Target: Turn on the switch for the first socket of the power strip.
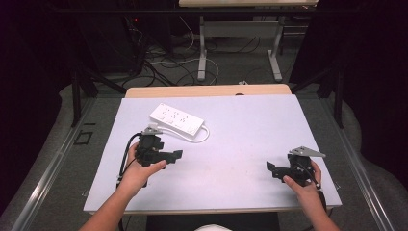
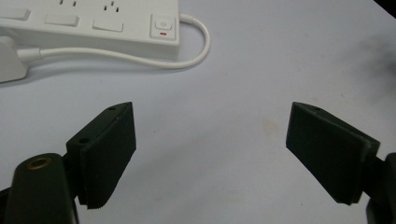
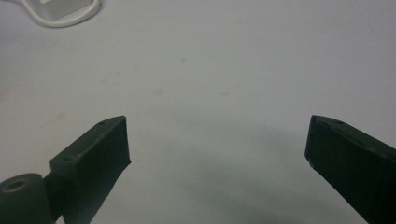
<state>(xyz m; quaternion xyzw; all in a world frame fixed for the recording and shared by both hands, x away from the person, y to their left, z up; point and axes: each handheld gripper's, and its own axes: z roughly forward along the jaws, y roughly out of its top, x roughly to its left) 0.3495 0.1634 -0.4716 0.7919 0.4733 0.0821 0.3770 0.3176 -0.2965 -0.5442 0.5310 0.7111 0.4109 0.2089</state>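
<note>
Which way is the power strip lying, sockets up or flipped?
Sockets up. The power strip lies flat on the table, with socket holes and its switch facing the camera; its cable loops beside it.

White power strip [image 1: 176,120] — flat, cord looped — table's far-left part.

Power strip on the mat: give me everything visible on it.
The power strip is a white, plastic-looking rectangular bar lying flat on the pale table mat, set at a diagonal toward the mat's far left. Its top carries rows of sockets. In the left gripper view one end has a square switch with a small red mark. A white cord leaves that end, loops back along its side and runs to a white plug. Nothing is plugged into the sockets in view. Neither claw touches it; the left claw is nearer.
</note>
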